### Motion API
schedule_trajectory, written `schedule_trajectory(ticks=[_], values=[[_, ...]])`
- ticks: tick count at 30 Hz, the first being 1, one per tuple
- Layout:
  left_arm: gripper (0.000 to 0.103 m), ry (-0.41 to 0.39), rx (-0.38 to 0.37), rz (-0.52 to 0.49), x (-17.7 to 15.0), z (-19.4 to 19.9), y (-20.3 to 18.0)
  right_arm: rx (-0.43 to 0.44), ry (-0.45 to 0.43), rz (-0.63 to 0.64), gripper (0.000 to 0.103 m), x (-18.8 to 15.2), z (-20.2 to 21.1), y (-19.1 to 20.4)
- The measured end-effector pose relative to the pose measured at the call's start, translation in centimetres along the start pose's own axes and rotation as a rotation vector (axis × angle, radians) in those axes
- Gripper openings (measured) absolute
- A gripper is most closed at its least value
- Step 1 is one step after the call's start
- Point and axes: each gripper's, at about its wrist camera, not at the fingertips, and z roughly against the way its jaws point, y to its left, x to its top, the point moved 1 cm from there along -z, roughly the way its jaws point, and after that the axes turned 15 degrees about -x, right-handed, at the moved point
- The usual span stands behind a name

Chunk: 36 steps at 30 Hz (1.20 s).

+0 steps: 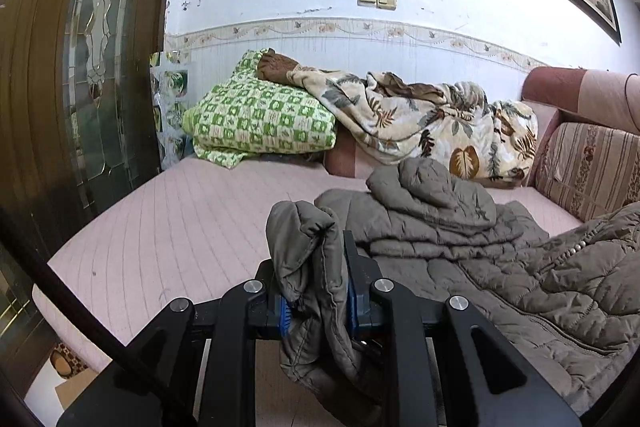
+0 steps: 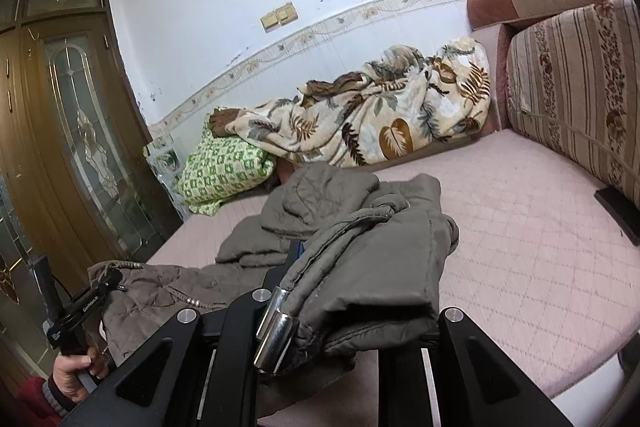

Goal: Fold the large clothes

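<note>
A grey-brown quilted jacket [image 1: 460, 247] lies rumpled on the pink quilted seat [image 1: 180, 219]. My left gripper [image 1: 316, 255] is shut on a bunched fold of its edge, lifted off the seat, and the fabric drapes down over the blue pads [image 1: 351, 303]. In the right wrist view my right gripper [image 2: 320, 255] is shut on another part of the jacket [image 2: 380, 247]. There a cord with a metal toggle [image 2: 276, 331] hangs down, and fabric hides most of the fingers. At far left the left gripper [image 2: 116, 277] shows, held by a hand [image 2: 74, 371], with jacket stretched between both grippers.
A green checked quilt [image 1: 260, 115] and a leaf-print blanket [image 1: 420, 119] are piled against the back wall. A striped cushion [image 1: 588, 167] and the sofa arm stand on the right. A wooden door with glass [image 1: 80, 67] is on the left. A black flat object [image 2: 618, 211] lies near the cushion.
</note>
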Motion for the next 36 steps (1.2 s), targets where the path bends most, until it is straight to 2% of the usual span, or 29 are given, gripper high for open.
schedule_trajectory(ticks=[12, 17, 23, 33, 36], values=[[0.021, -0.037, 0.001, 0.006, 3.4, -3.1, 0.7, 0.017, -0.026, 0.009, 0.017, 3.9, -2.3, 0.9], [0.022, -0.048, 0.013, -0.011, 5.3, -5.1, 0.8, 0.022, -0.036, 0.013, 0.017, 6.2, -4.4, 1.1], [0.023, -0.068, 0.009, 0.016, 8.8, -8.9, 1.7, 0.023, -0.036, 0.03, 0.017, 9.6, -7.9, 1.6], [0.026, -0.035, 0.008, 0.064, 15.1, -20.5, 3.2, 0.002, -0.003, 0.016, 0.017, 16.1, -17.2, 1.7], [0.028, 0.026, 0.017, 0.081, 15.9, -25.7, 3.8, -0.01, 0.034, -0.011, 0.017, 17.6, -20.9, 1.6]])
